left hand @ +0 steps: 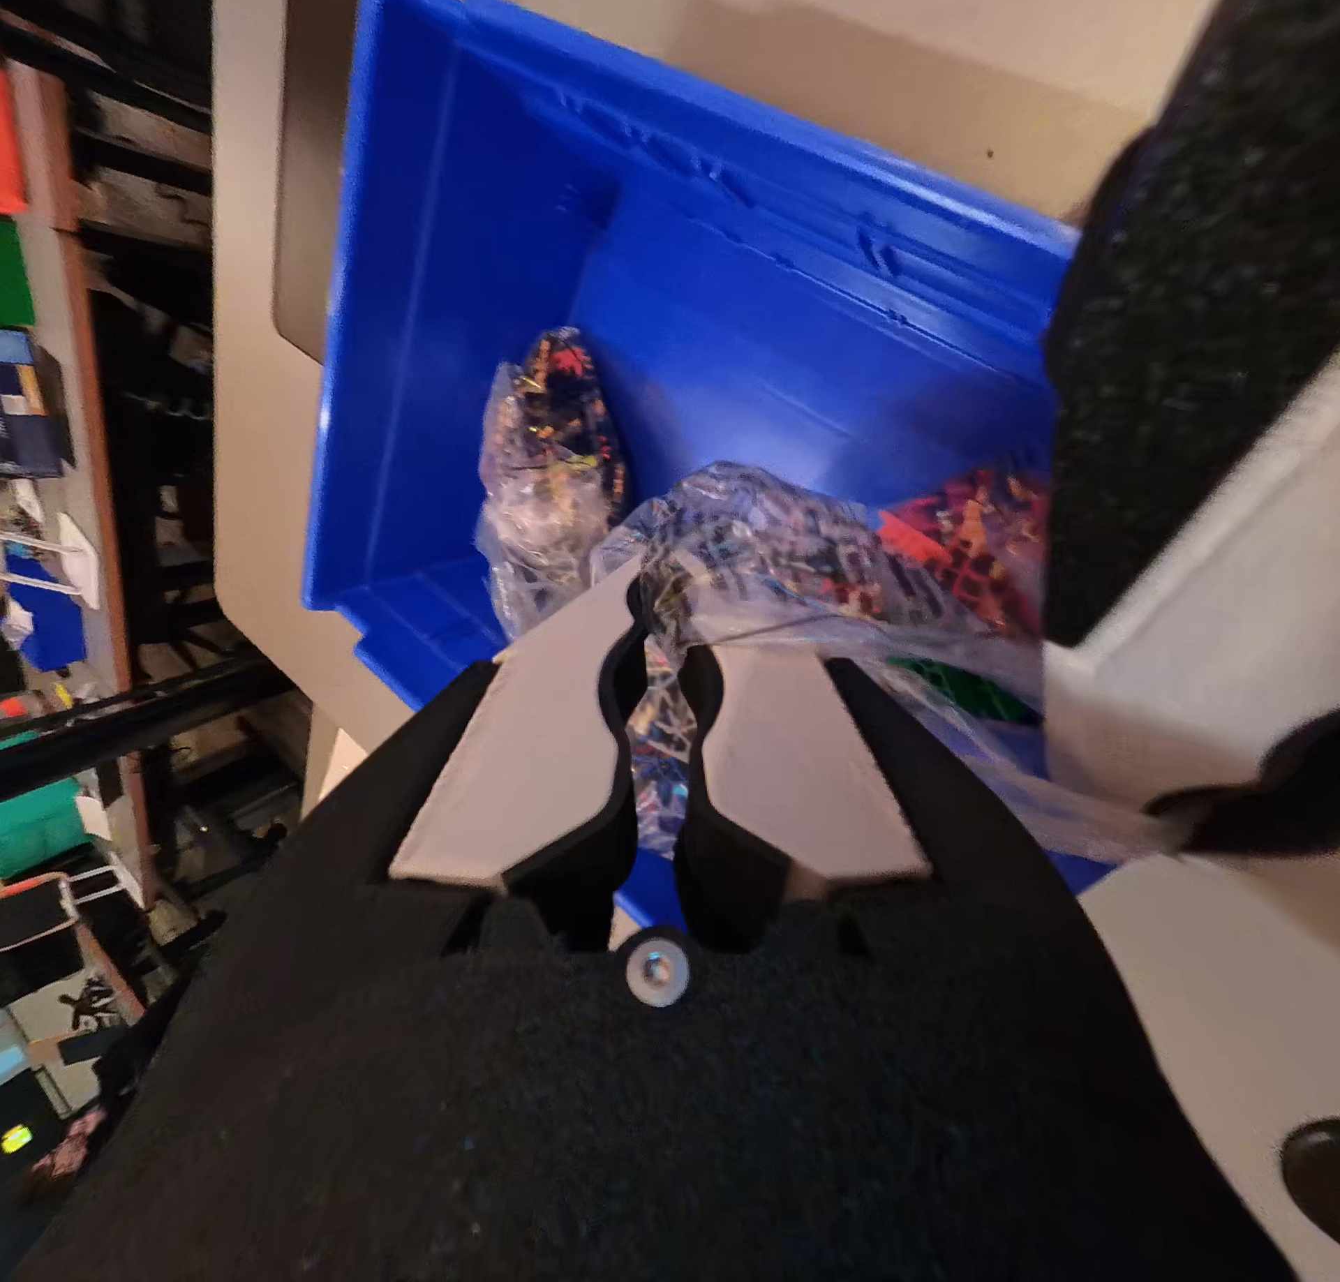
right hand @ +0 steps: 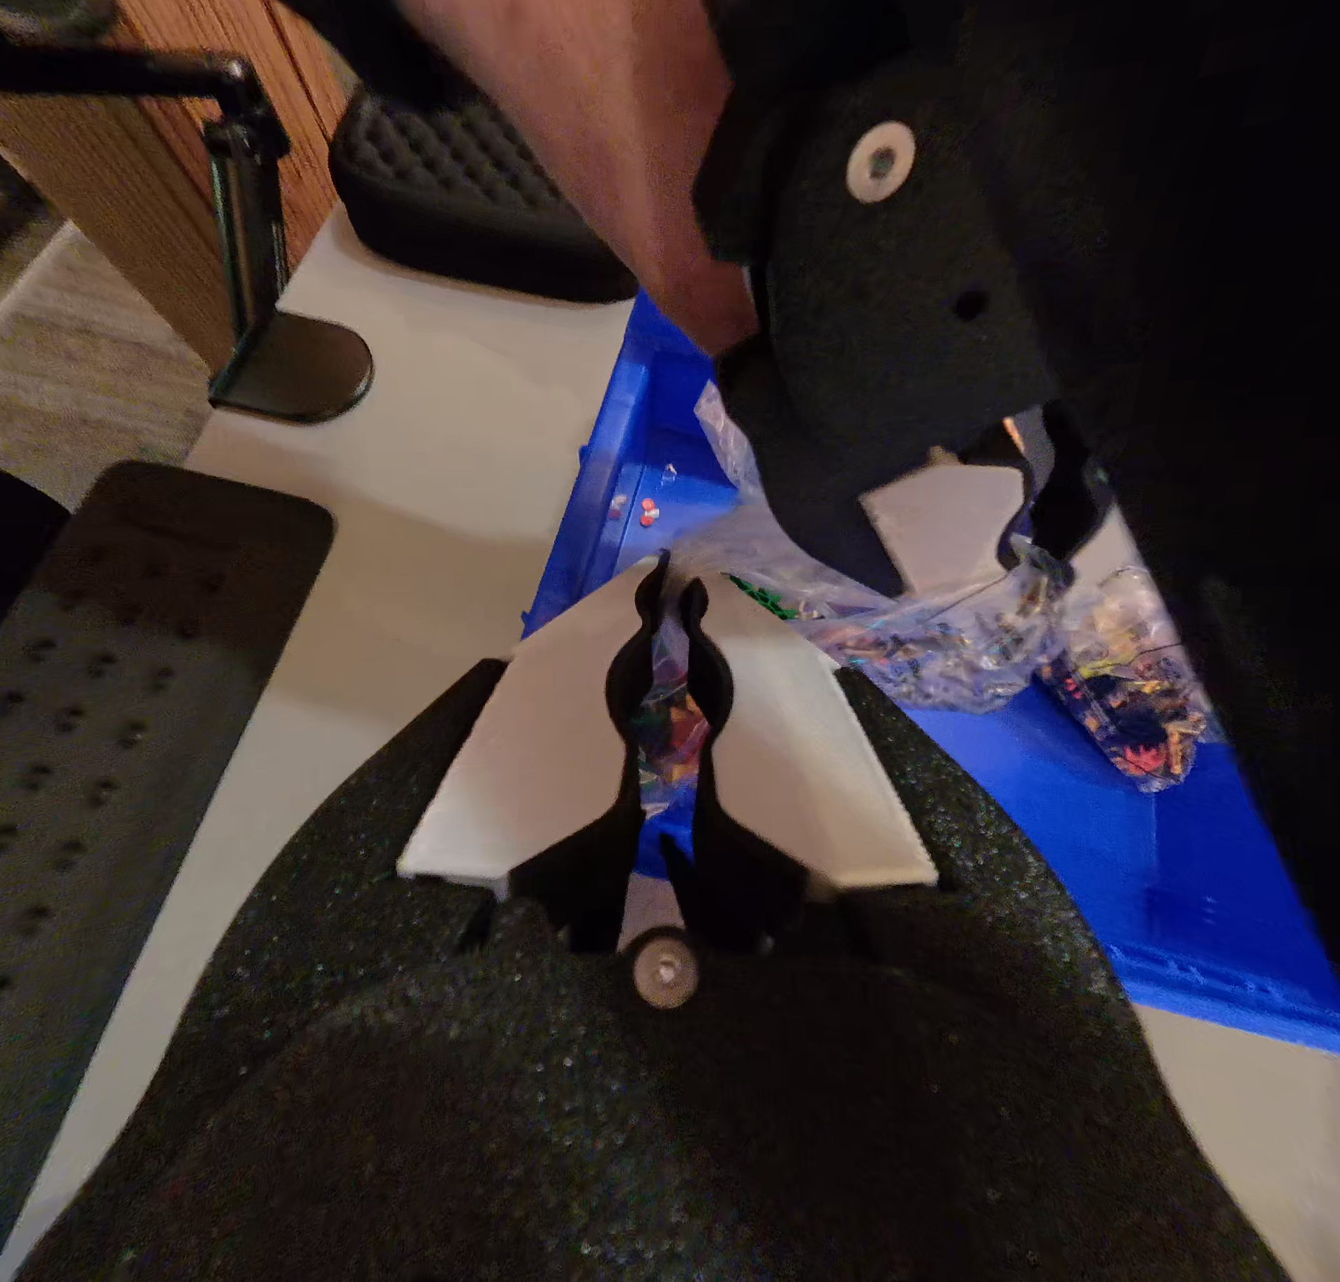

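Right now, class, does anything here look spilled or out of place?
Yes. A few small loose pieces lie scattered on the blue bin floor, outside the clear bag that both claws pinch. They look spilled from a bag.

Both grippers: speckled black bodies, white fingers (left hand: 551,725) (black-edged), one silver screw (left hand: 656,970) each.

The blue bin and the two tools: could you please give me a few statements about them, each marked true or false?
1. The blue bin stands on a white table. True.
2. The left tool is wide open and empty. False: it is shut on the clear plastic bag.
3. The right tool pinches the same bag. True.
4. A second bag of small parts lies in the bin. True.
5. The bags hold only green parts. False: mixed colours.
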Action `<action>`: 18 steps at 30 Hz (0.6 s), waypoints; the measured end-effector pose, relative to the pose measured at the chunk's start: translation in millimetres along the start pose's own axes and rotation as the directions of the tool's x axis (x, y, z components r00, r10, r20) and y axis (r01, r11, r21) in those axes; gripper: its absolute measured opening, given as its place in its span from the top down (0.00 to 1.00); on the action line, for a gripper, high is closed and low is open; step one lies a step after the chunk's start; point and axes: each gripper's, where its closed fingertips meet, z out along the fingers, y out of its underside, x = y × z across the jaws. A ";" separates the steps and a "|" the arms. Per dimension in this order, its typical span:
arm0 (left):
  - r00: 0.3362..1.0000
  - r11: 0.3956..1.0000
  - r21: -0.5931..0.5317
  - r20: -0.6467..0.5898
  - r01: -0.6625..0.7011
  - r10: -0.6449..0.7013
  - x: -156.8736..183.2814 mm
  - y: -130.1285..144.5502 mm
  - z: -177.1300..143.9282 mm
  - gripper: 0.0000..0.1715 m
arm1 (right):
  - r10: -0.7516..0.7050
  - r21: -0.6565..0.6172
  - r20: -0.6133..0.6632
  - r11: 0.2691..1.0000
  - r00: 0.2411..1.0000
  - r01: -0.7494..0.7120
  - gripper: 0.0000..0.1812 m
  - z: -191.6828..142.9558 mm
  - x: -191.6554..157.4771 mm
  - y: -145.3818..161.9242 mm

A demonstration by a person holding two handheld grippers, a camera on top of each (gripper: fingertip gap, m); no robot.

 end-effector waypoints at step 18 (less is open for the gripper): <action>0.968 0.965 0.139 -0.089 -0.222 0.235 -1.3 -23.6 -7.1 1.00 | -0.057 0.039 -0.046 0.997 0.997 0.059 0.97 -10.8 -9.8 -9.9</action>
